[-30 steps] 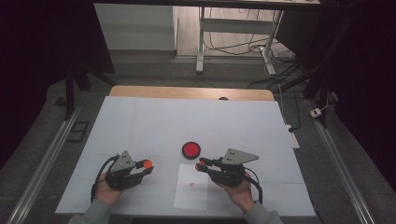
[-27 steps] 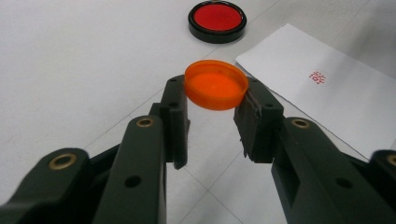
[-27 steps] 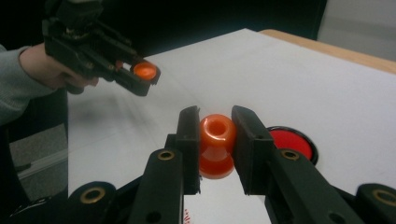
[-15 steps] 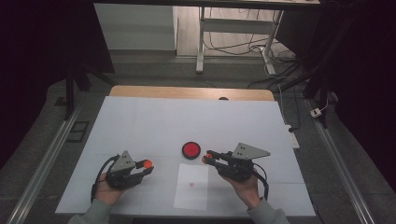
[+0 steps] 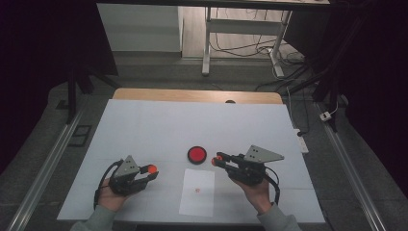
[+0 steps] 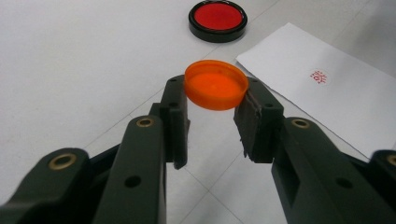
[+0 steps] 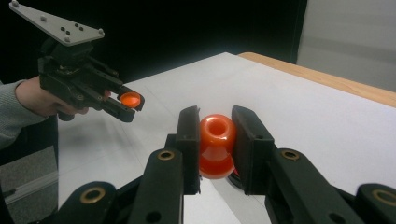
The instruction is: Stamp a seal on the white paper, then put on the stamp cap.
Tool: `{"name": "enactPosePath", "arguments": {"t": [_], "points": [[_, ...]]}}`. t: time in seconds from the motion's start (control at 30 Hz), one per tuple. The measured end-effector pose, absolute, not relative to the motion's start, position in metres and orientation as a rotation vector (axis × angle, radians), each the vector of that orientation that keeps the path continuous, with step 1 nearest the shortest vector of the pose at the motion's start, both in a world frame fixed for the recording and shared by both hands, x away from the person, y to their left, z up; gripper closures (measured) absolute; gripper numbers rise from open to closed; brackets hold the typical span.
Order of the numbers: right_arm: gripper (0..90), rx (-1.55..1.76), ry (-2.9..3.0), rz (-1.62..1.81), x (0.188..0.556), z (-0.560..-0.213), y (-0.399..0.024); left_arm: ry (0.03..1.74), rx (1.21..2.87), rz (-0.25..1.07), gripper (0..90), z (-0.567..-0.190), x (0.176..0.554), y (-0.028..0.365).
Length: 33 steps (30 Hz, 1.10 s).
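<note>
My left gripper (image 5: 152,171) rests low at the table's near left, shut on a flat orange cap (image 6: 216,85) by its rim, hollow side up. The cap (image 7: 130,98) also glows between those jaws in the right gripper view. My right gripper (image 5: 217,159) hovers near the middle, pointing left, shut on an orange knob-shaped stamp (image 7: 216,140). A round red ink pad (image 5: 197,154) in a black case lies open just left of the stamp's tip. In front of it lies a white paper slip (image 5: 197,197) bearing one small red stamp mark (image 6: 318,76).
The white table (image 5: 144,125) ends in a wooden strip at the far edge. Metal rails run along both sides, and a white power strip (image 5: 302,139) lies off the right edge. Cables and a desk frame stand on the floor beyond.
My right gripper has lifted and drifted right with the stamp, off the paper and up beside the ink pad. The left gripper and cap stayed put.
</note>
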State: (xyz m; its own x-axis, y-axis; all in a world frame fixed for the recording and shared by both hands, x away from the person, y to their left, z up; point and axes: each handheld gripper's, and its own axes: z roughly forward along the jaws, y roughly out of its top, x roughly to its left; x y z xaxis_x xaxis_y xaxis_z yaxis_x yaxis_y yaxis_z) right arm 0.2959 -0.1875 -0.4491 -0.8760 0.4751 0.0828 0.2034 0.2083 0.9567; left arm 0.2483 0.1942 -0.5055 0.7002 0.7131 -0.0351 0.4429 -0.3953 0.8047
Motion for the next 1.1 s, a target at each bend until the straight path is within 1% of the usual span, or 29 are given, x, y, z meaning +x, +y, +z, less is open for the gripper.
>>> {"name": "enactPosePath", "arguments": {"t": [0.53, 1.1], "points": [[72.3, 0.644, 2.257, 1.725, 0.295, -0.449, -0.187, 0.861, 2.058, 0.399, 65.4, -0.504, 0.249, 0.187], [72.3, 0.643, 2.263, 1.727, 0.294, -0.450, -0.185, 0.779, 2.090, 0.372, 65.4, -0.499, 0.254, 0.158]]}}
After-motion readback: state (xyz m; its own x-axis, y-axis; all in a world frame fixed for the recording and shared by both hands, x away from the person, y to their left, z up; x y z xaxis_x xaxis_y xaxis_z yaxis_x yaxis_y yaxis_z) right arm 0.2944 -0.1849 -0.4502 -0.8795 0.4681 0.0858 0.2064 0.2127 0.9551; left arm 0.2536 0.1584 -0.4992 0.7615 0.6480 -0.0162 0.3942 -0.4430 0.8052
